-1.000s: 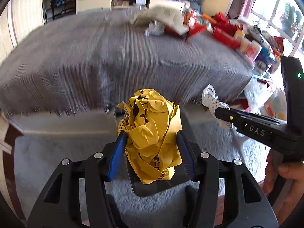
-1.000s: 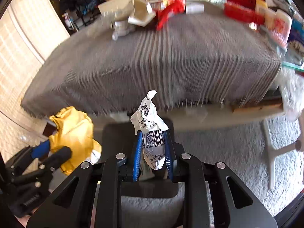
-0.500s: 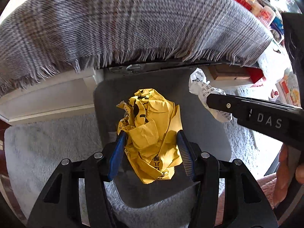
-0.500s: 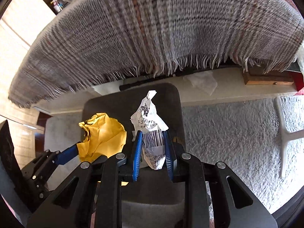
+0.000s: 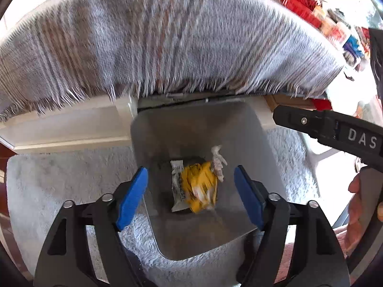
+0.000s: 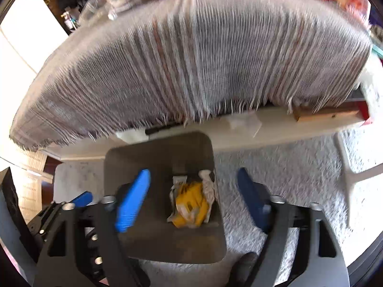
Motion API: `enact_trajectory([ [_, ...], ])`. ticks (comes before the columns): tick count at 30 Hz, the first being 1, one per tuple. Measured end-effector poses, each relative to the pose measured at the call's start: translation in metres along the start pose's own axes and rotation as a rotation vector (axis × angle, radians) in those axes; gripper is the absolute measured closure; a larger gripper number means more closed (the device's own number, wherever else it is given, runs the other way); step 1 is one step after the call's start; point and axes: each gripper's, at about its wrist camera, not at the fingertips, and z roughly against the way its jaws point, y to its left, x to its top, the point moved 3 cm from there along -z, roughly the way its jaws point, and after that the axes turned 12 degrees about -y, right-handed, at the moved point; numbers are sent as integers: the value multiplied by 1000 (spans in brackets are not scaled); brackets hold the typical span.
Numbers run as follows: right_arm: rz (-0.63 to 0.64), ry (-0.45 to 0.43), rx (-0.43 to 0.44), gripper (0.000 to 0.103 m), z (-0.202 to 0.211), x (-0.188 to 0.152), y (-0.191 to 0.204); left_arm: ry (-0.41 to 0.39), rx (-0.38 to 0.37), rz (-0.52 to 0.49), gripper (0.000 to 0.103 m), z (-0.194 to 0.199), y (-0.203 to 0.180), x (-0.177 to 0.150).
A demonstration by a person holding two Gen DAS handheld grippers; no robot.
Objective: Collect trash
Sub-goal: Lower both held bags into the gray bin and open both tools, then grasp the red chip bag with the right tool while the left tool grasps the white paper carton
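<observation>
- Left tool (image 5: 190, 191): I see its blue pads spread wide, nothing between them; it hangs right over the grey square plastic bin (image 5: 249, 143).
- Right tool (image 6: 194, 199): likewise released, blue fingers (image 6: 132, 201) far apart and empty, also above the same bin (image 6: 129, 165).
- Crumpled yellow paper wrapper (image 5: 199, 187) lies at the bottom of the bin, roughly centre; from the right wrist view it shows between the pads (image 6: 190, 205).
- Crumpled white printed receipt (image 5: 217, 163) sits against the yellow wrapper's right side, touching it.
- Flat white printed packet (image 5: 178, 186) lies under and just left of the yellow wrapper.
- Bin stands on a pale shaggy rug (image 5: 59, 184), tucked against a low white base (image 5: 67, 129).
- Grey striped fringed blanket (image 5: 167, 43) overhangs above the bin; fringe drops towards the bin's far rim. Motion blur is heavy here.
- Red and mixed packages (image 5: 301, 2) sit along the blanket's far right edge, too blurred to identify.
- Right tool's black body marked "DAS" (image 5: 335, 131) crosses the left wrist view at right.
</observation>
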Motion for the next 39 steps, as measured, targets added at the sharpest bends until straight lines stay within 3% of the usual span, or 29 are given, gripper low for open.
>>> enact_trajectory([
  [5,-2,-67,21,19,31,23,3,-58,25,-11,27,34,2,24],
  [10,-11,-184,41,10,73,72,2,-134,20,-20,19,70,0,65],
  [14,28,-224,4,10,85,105,0,-185,5,-36,9,87,-5,105],
  [18,21,-242,-1,9,85,137,-7,-226,7,-54,8,93,-1,147],
  [28,-42,-281,-24,9,67,219,-27,-286,-11,-59,8,67,1,234],
  [34,-126,-261,16,11,33,264,-34,-298,-39,-78,8,41,-19,276],
  [36,-140,-235,29,20,18,273,-35,-299,-44,-100,8,32,-29,284],
  [39,-152,-189,44,25,-9,281,-35,-288,-50,-121,8,14,-39,291],
])
